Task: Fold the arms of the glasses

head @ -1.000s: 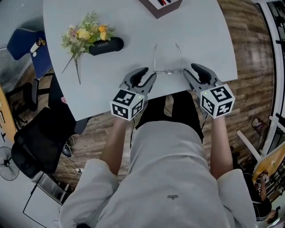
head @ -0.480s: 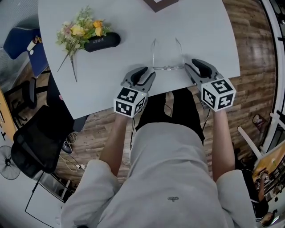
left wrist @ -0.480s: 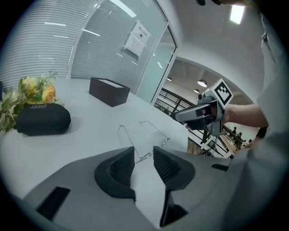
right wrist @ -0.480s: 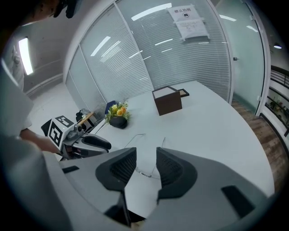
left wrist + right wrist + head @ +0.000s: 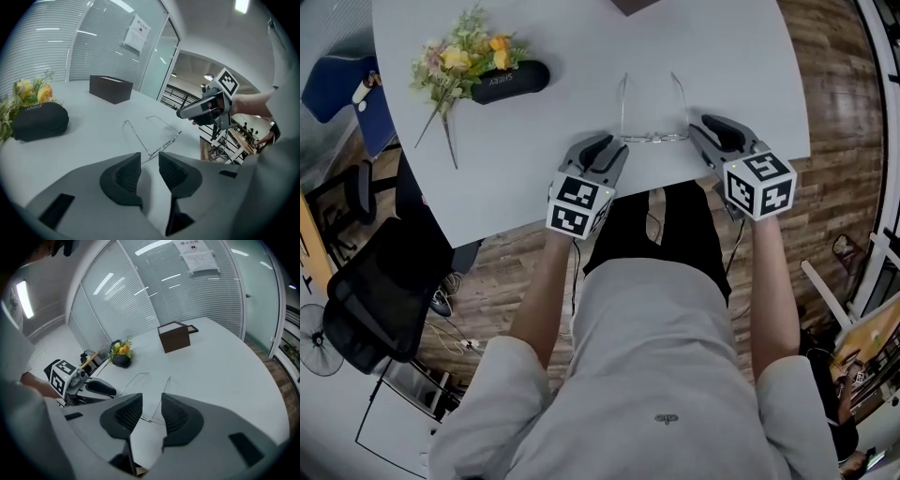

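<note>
Thin wire-rimmed glasses (image 5: 653, 139) lie on the white table (image 5: 562, 122) near its front edge, both arms unfolded and pointing away from me. My left gripper (image 5: 606, 153) sits just left of the frame's left corner. My right gripper (image 5: 711, 134) is just right of the right corner. Both have just been closing a little, but they stand open with their pads pressing on nothing. In the left gripper view the glasses (image 5: 152, 133) lie just ahead of the left gripper (image 5: 150, 169). In the right gripper view the hinge corner of the glasses (image 5: 148, 420) shows in the gap of the right gripper (image 5: 151, 412).
A black glasses case (image 5: 510, 81) and a bunch of artificial flowers (image 5: 455, 64) lie at the table's far left. A brown box (image 5: 174, 337) stands at the back. A black office chair (image 5: 375, 300) stands on the floor to the left of the table.
Both grippers have sunk lower and drawn a little closer to the front corners of the glasses. The glasses lie where they were.
</note>
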